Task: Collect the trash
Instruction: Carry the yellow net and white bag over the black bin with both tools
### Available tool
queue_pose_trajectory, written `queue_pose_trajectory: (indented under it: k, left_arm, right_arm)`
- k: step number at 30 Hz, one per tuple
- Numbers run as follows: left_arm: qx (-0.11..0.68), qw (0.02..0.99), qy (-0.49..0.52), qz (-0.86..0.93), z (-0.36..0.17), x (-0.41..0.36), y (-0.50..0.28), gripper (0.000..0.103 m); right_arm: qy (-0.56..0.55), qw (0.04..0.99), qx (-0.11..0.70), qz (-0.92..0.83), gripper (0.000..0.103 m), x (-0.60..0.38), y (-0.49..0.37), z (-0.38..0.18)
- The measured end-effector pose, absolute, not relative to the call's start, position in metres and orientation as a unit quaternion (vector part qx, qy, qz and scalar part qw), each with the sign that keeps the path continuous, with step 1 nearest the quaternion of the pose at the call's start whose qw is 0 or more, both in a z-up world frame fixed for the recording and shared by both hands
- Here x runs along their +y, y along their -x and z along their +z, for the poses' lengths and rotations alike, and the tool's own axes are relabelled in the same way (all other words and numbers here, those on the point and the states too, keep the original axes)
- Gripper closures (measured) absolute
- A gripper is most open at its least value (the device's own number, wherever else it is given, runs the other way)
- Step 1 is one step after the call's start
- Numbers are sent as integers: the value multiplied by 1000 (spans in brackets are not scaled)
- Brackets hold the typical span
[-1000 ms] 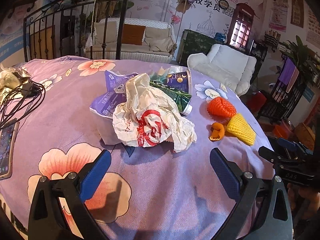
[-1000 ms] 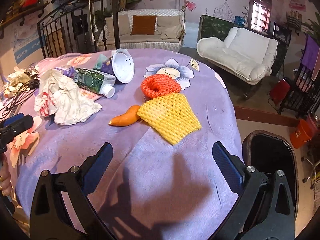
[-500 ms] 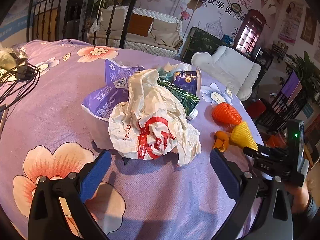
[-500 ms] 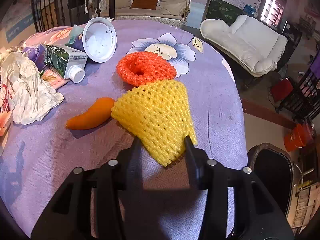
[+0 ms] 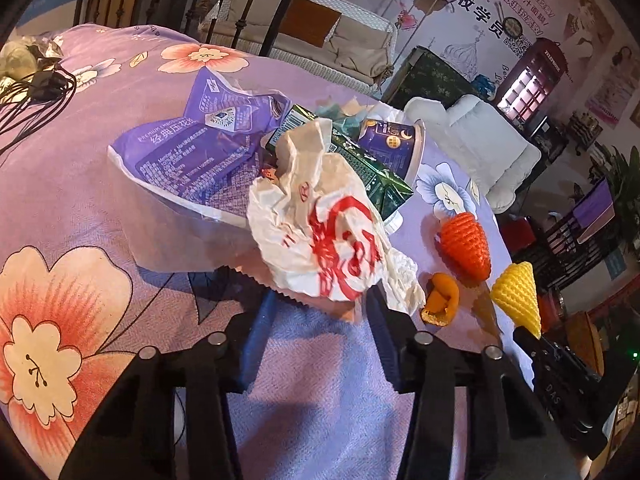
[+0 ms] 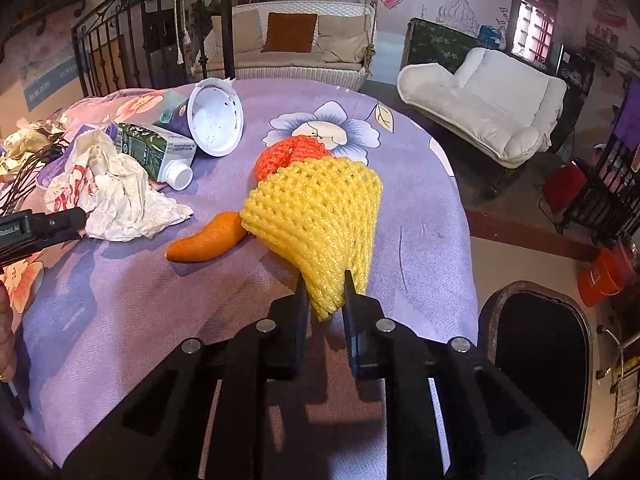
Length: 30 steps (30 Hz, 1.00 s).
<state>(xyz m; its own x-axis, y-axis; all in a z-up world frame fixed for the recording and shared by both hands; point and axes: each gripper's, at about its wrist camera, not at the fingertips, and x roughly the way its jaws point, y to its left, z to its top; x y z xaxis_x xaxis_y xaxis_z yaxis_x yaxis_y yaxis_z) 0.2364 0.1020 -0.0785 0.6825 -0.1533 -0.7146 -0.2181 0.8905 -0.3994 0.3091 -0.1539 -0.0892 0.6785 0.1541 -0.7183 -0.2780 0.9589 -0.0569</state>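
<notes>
My left gripper (image 5: 318, 300) is shut on the near edge of a crumpled white paper wrapper with red print (image 5: 328, 236), also in the right wrist view (image 6: 108, 192). My right gripper (image 6: 325, 288) is shut on the tip of a yellow foam fruit net (image 6: 316, 216), which shows lifted in the left wrist view (image 5: 516, 296). An orange foam net (image 5: 466, 244), an orange peel (image 6: 208, 240), a green carton (image 6: 156, 152), a purple-and-white cup (image 6: 214, 120) and a purple bag (image 5: 192, 160) lie on the purple flowered tablecloth (image 5: 100, 184).
A dark bin (image 6: 536, 360) stands on the floor right of the table. Black cables (image 5: 36, 88) and crumpled foil (image 5: 20, 60) lie at the table's far left. A white armchair (image 6: 488, 104) and an orange bucket (image 6: 608, 276) stand beyond.
Both grippers went from wide open to shut. The left moved in and closed on the white wrapper. The right closed on the yellow net and raised its tip.
</notes>
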Motion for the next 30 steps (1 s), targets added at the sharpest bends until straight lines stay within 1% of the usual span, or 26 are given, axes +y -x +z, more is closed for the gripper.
queue_pose_trajectory:
  k: [1,3,4,6,11,12,13,14,15,16,17,20,22,25,26,27,28,29,30]
  left_arm:
    - [398,888,231,18,-78,102,-235,65]
    - [394,892,220,18,-79,101,-230,82]
    - [392,893,220,16,-79,101,-229,86]
    - [390,894,218,11,-80,102,-225,97]
    - [382,906,182,-4,-73,97,-204,96]
    - [375,911,171,2,-70,95,-201,91]
    - [367,917,158,8,-66,93,-198,84]
    - [355,923,148,12,-61,93,-196,62]
    - [339,929,145,12,-54,94,-195,42]
    - [325,934,146,10,-47,96,-197,37]
    - [319,937,144,7,-41,96,-203,36]
    - [333,936,112,9,-32,96,-236,36]
    - [351,932,89,17,-36,98,-261,35]
    - [385,919,81,17,-49,103,-288,36]
    - [392,917,76,19,-53,104,-295,38]
    - [395,916,68,18,-56,102,-299,45]
    - [397,916,53,17,-58,99,-303,48]
    - [397,917,40,16,-59,95,-304,54]
    - [398,917,33,13,-60,93,-305,63]
  right_arm:
    - [78,914,381,119,86,-155,-306,-88]
    - [75,914,379,121,86,-158,-304,-86]
    - [74,915,377,122,86,-159,-303,-85]
    - [69,916,375,122,86,-160,-299,-84]
    - [65,917,373,128,86,-162,-290,-83]
    - [65,917,372,128,86,-162,-288,-82]
    - [65,918,370,129,86,-162,-286,-82]
    - [65,918,369,130,86,-162,-285,-81]
    - [65,918,369,131,86,-163,-284,-80]
    - [64,918,368,132,86,-163,-283,-79]
    - [64,918,368,132,86,-163,-283,-78]
    - [61,918,368,133,86,-164,-282,-76]
    - [58,918,368,134,86,-165,-281,-76]
    - [57,918,369,134,86,-166,-277,-76]
    - [57,918,369,134,86,-167,-277,-77]
    - [57,918,370,134,86,-167,-276,-78]
    - [56,917,371,133,86,-168,-276,-78]
    - [55,917,372,133,86,-168,-275,-79]
    - [53,917,373,132,86,-169,-275,-80]
